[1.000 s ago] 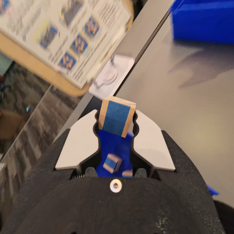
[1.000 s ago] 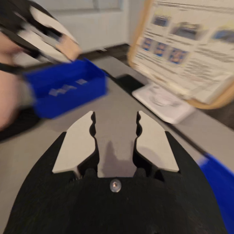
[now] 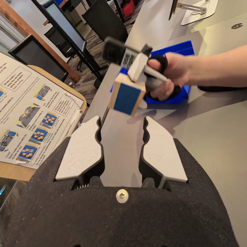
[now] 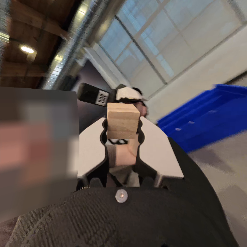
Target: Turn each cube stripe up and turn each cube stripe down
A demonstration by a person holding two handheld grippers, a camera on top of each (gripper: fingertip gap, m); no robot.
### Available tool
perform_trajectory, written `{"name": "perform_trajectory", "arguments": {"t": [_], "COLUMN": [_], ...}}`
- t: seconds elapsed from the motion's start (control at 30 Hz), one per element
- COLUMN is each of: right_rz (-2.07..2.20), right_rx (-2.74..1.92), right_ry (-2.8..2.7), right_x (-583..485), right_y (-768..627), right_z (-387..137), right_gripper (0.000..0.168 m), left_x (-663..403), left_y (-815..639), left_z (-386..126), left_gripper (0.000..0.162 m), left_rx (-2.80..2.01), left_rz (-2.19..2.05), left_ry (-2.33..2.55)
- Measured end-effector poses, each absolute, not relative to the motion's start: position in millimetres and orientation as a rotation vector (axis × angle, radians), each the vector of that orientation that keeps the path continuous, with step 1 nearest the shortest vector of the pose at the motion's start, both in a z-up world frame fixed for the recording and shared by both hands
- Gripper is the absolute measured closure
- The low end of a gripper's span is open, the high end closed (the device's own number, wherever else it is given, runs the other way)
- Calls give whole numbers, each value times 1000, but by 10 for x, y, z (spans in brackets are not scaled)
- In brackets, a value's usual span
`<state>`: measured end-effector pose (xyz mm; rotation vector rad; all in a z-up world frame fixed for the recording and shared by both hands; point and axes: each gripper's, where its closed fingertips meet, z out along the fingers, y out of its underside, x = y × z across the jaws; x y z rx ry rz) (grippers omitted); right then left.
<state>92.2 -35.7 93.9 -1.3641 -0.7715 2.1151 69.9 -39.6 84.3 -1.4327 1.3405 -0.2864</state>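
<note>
A wooden cube (image 3: 127, 96) with a blue stripe hangs in the air just ahead of my left gripper (image 3: 122, 118), stripe face toward that camera. The left gripper is open and empty, its fingertips just short of the cube. My right gripper (image 4: 123, 120) is shut on the cube (image 4: 123, 123) at its fingertips, and that view shows only plain wood faces. In the left wrist view a person's hand (image 3: 173, 74) holds the right gripper, which comes in from the right above the grey table (image 3: 200, 147). A white finger (image 4: 127, 93) of the left gripper shows beyond the cube.
A blue bin (image 3: 173, 49) stands on the table behind the hand; a blue bin also shows in the right wrist view (image 4: 207, 113). An instruction board (image 3: 33, 113) leans at the left table edge. A white stand base (image 3: 197, 13) sits far back. Chairs and desks lie beyond.
The cube passed from my left gripper to my right. The left gripper opened and drew back. The right gripper, empty before, closed on the cube and tilted upward.
</note>
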Motion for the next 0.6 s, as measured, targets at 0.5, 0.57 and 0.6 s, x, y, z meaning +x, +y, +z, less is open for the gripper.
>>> {"name": "perform_trajectory", "arguments": {"t": [0.5,0.57,0.6], "right_rz": [-114,-204,-249], "right_rx": [-2682,-2719,-2737], "right_ry": [-217,-239,-243], "right_x": [4169,4155,4173], "right_y": [895,949,969], "right_z": [-899,-1039,-1109], "right_gripper": [123,123,123], "left_x": [176,47,-19], "left_y": [-336,-293,-280], "left_z": [943,940,929], "left_gripper": [113,114,116], "left_rx": [-1568,-1606,-1634], "left_rz": [-151,-107,-100], "left_ry": [1272,1247,1234]}}
